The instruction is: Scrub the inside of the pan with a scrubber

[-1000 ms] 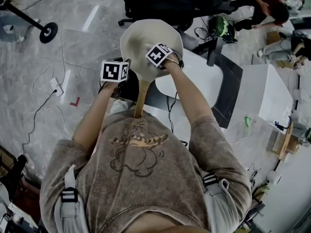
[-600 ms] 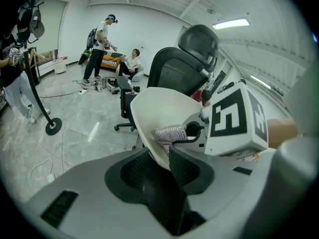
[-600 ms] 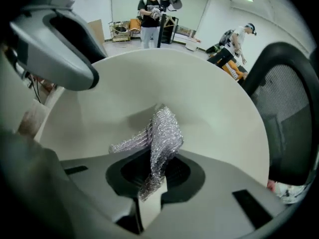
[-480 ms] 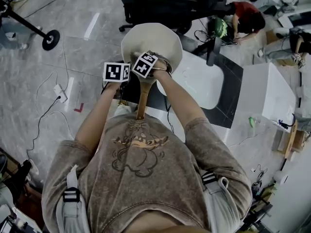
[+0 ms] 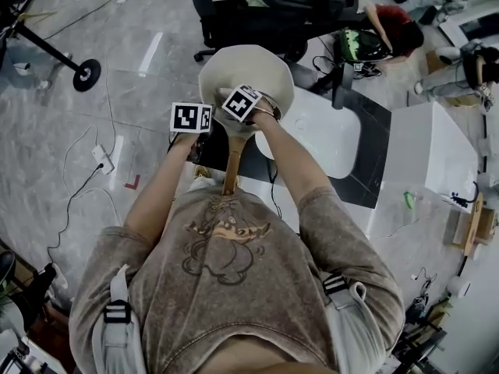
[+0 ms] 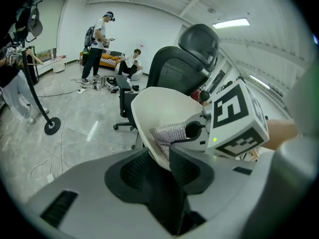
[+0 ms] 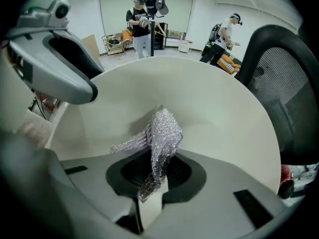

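A cream pan (image 5: 257, 65) with a wooden handle (image 5: 232, 166) is held up in front of the person, over the floor and the table's edge. My left gripper (image 6: 159, 158) is shut on the pan's near edge by the handle; its marker cube (image 5: 191, 118) shows left of the handle. My right gripper (image 7: 152, 176) is shut on a silvery mesh scrubber (image 7: 162, 133), which lies against the pan's inner wall (image 7: 209, 98). From the left gripper view the scrubber (image 6: 169, 133) shows inside the pan (image 6: 159, 106), under the right gripper's cube (image 6: 234, 118).
A white table (image 5: 312, 131) with a dark mat (image 5: 366, 142) lies under and right of the pan. A black office chair (image 5: 257, 6) stands behind it. A stand's base (image 5: 86, 72) and a power strip with cables (image 5: 101, 158) lie on the floor at left. People crouch at the back right.
My right gripper slid the scrubber across the pan's inside toward the handle side, then nearly stopped. The left gripper and pan kept still.
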Motion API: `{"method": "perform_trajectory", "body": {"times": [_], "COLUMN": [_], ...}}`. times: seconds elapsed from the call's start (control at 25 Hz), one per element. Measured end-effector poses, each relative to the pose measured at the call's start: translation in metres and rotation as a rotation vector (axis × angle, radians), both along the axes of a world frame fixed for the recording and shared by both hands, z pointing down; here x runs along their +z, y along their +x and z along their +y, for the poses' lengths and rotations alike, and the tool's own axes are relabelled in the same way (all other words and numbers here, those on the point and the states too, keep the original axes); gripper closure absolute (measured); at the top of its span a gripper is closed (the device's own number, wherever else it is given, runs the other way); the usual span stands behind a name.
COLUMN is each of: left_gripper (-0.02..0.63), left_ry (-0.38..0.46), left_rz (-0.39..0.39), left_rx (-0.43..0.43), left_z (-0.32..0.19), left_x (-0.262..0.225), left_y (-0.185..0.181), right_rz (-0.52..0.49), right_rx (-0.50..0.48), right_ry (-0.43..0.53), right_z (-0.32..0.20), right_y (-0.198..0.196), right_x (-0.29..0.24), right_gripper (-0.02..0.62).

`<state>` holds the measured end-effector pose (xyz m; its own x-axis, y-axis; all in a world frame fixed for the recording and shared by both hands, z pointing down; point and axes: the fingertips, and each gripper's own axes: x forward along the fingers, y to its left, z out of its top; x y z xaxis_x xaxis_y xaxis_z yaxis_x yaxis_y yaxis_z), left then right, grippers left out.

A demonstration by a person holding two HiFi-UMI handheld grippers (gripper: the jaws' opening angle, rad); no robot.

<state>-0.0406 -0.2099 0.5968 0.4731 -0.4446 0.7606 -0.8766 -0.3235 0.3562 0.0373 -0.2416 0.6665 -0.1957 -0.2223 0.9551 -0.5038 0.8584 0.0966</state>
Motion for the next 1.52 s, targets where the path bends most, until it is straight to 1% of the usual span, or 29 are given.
{"method": "perform_trajectory", "body": {"times": [0.08,0.16,0.28,0.36,0.52,0.6,0.64,0.76,0.88,1.0,1.2,1.36,1.44,1.52], "left_gripper": [0.466,0.466,0.466,0.466,0.472,0.513,0.557,0.588,0.588,0.588,0.588,0.588,0.588,0.588], "left_ry": [0.001,0.002,0.016,0.036,0.088,0.114,0.128,0.182,0.257,0.349,0.516,0.667,0.722,0.756], "left_rz": [-0.003,-0.010,-0.006,0.002,0.020,0.030,0.033,0.034,0.036,0.050,0.072,0.101,0.108,0.116], "left_rx": [0.001,0.005,0.011,0.004,0.011,0.036,0.050,0.088,0.117,0.125,0.128,0.127,0.113,0.096], "left_z": [-0.001,-0.001,0.000,-0.001,-0.001,0.000,0.001,0.004,0.008,0.012,0.016,0.019,0.020,0.021], "left_x": [-0.001,-0.002,-0.007,-0.014,-0.036,-0.049,-0.056,-0.076,-0.096,-0.120,-0.154,-0.172,-0.177,-0.180], "left_y": [-0.001,-0.001,-0.002,-0.005,-0.007,-0.007,-0.006,-0.003,0.001,0.003,0.007,0.010,0.008,0.005], "right_rz": [-0.043,-0.063,-0.175,-0.245,-0.300,-0.335,-0.361,-0.452,-0.533,-0.612,-0.709,-0.788,-0.804,-0.827], "right_rx": [0.021,0.076,0.155,0.190,0.197,0.207,0.216,0.246,0.308,0.377,0.438,0.478,0.503,0.545], "right_ry": [-0.002,-0.007,-0.028,-0.038,-0.022,0.010,0.030,0.103,0.202,0.330,0.531,0.686,0.742,0.764], "right_z": [-0.003,-0.005,-0.006,-0.005,0.009,0.017,0.021,0.033,0.041,0.047,0.064,0.076,0.080,0.083], "right_y": [-0.004,0.002,0.003,0.004,0.010,0.012,0.013,0.013,0.021,0.030,0.042,0.053,0.061,0.069], "right_x": [-0.003,-0.011,-0.028,-0.043,-0.066,-0.079,-0.088,-0.116,-0.145,-0.180,-0.233,-0.261,-0.267,-0.267], "right_gripper": [0.531,0.531,0.526,0.525,0.523,0.522,0.522,0.522,0.520,0.520,0.520,0.519,0.518,0.518]}}
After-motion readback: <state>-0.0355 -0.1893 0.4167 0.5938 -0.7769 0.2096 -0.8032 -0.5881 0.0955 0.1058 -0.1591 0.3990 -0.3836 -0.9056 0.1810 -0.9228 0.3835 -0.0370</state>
